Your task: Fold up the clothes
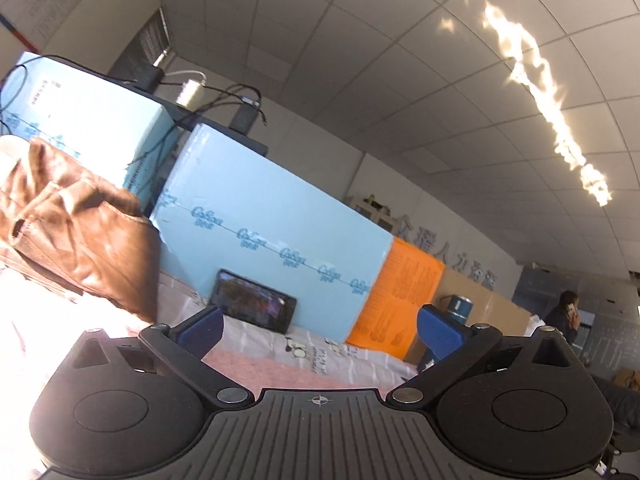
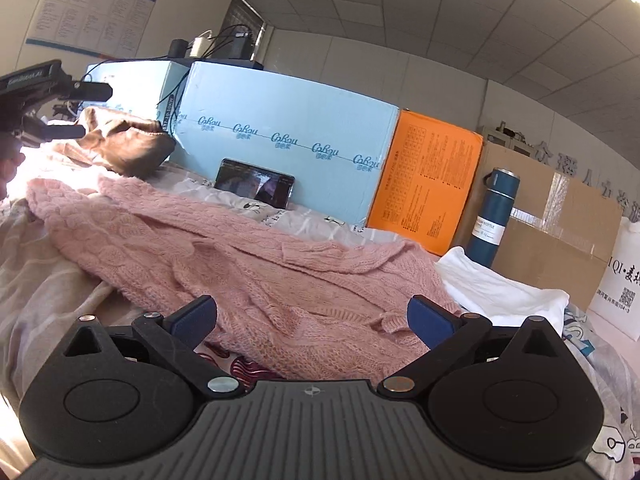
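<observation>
I am holding my right gripper (image 2: 312,316) wide open over the pink sweater (image 2: 248,264), lying crumpled just ahead | my left gripper (image 1: 320,330) is hovering open, empty | I am judging: grab the near hem, spread flat first | phone (image 2: 254,182), bottle (image 2: 494,212), white cloth (image 2: 500,288) are crowding beyond.
</observation>
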The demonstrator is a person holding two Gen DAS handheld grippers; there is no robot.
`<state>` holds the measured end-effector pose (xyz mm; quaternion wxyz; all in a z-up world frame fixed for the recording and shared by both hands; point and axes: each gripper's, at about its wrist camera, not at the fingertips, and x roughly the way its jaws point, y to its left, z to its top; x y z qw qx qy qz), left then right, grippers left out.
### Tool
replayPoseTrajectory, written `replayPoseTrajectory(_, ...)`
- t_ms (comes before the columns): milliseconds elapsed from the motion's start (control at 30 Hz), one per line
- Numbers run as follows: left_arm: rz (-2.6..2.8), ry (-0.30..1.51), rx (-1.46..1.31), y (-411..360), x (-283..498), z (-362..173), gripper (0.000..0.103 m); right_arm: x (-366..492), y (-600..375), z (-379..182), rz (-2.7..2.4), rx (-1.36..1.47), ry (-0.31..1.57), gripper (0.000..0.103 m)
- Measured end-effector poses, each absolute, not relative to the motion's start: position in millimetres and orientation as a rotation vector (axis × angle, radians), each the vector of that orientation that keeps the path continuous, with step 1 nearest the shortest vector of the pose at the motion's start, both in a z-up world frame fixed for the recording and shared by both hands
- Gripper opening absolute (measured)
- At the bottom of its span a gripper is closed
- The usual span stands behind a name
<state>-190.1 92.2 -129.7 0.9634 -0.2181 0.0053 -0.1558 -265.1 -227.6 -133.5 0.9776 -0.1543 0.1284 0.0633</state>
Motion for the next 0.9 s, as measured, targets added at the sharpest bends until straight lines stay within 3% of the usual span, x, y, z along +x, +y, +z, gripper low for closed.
replayPoseTrajectory(133, -0.142, -0.035, -0.355, 121.5, -210.5, -125.8, 0.103, -270.5, -226.5, -136.0, 0.127, -0.402, 0.283, 0.102)
replayPoseTrajectory(333, 0.066, -0.137, 0.155, 112.2, -249.4, -126.2, 0.103, -273.7, -236.0, -138.0, 0.057, -0.51, 0.341, 0.102)
replayPoseTrajectory(500, 0.253, -0.214, 0.399, 107.2, -264.6, -124.8, 0.103, -271.6, -238.5, -143.4, 0.009, -0.556, 0.394, 0.102)
replayPoseTrajectory(900, -0.281, 0.084, 0.839, 63.8, -249.4, -159.8, 0.103, -245.5, -226.0, -151.2, 0.086, -0.593, 0.399, 0.102)
